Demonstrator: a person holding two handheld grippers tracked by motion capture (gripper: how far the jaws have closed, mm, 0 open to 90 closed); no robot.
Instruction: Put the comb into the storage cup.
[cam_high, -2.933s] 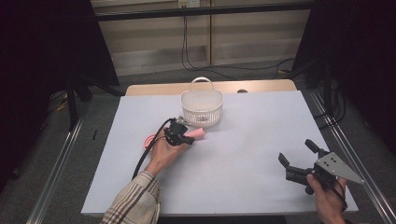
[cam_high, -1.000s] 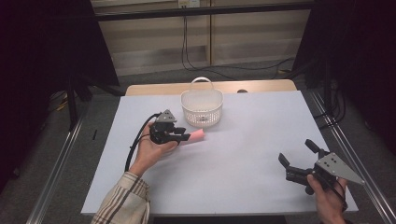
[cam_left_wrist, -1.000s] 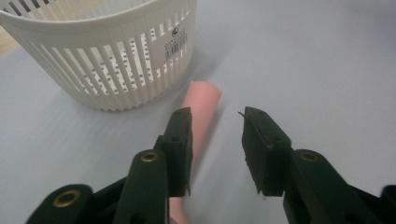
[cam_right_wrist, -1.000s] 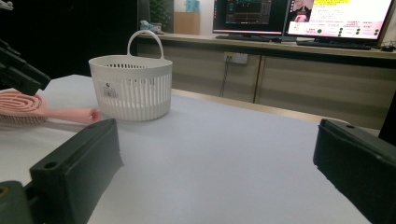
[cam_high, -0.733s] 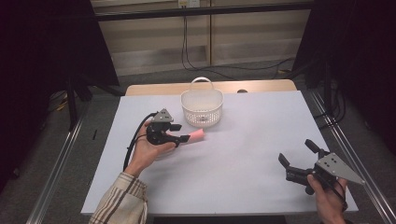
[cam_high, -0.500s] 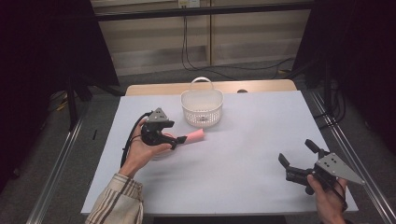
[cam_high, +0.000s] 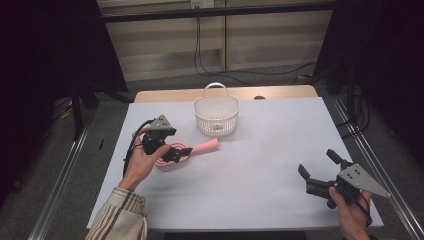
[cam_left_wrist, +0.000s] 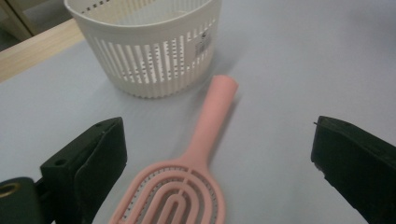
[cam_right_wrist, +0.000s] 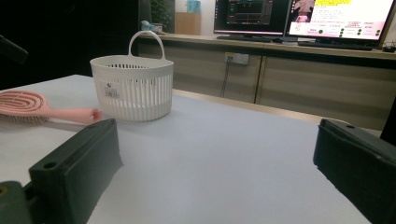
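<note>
A pink hairbrush (cam_high: 207, 146) lies flat on the white table (cam_high: 260, 165), its handle pointing at a white slatted basket (cam_high: 216, 117). My left gripper (cam_high: 181, 154) hovers over the brush's head. Its jaws have just been opening, and in the left gripper view they stand wide on either side of the brush (cam_left_wrist: 205, 135) without touching it, with the basket (cam_left_wrist: 144, 42) just beyond. My right gripper (cam_high: 316, 162) rests open near the table's front right corner with nothing between its jaws. In the right gripper view, the basket (cam_right_wrist: 133, 86) and brush (cam_right_wrist: 28, 105) lie far off to the left.
The basket stands at the table's back middle with its handle upright. Bare tabletop stretches between the two grippers. A wooden strip (cam_high: 280, 92) edges the far side. Dark stands and cables flank the table, and monitors (cam_right_wrist: 341, 18) sit on a counter beyond.
My left gripper has opened, let go of the hairbrush, and drawn back a little to the left. The brush now lies on the table. The right gripper has kept still.
</note>
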